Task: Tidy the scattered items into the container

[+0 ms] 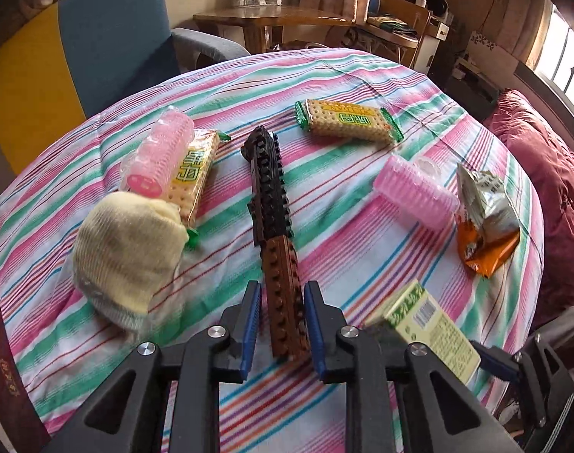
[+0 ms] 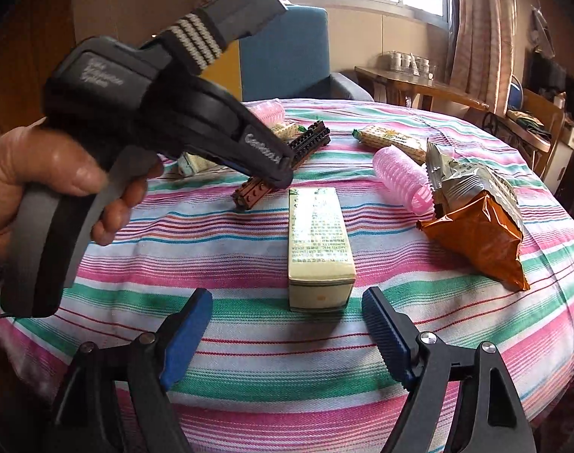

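Observation:
My left gripper (image 1: 283, 298) is shut on the brown end of a long brick bar (image 1: 268, 188), black at its far half, which lies across the striped cloth. In the right wrist view a hand holds that left gripper (image 2: 287, 168), with its tips over the brick bar (image 2: 309, 139). My right gripper (image 2: 287, 309) is open; the near end of a cream box (image 2: 319, 241) sits just between its fingertips, untouched. The same cream box (image 1: 430, 324) shows at the lower right of the left wrist view.
On the striped tablecloth (image 1: 362, 256) lie a cream knitted sock (image 1: 128, 256), a wrapped pink roller (image 1: 158, 154) on a cracker pack (image 1: 190, 177), another cracker pack (image 1: 349, 120), a bare pink roller (image 1: 415, 192) and a snack bag (image 1: 483, 219). A dark red box edge (image 1: 0, 358) stands left.

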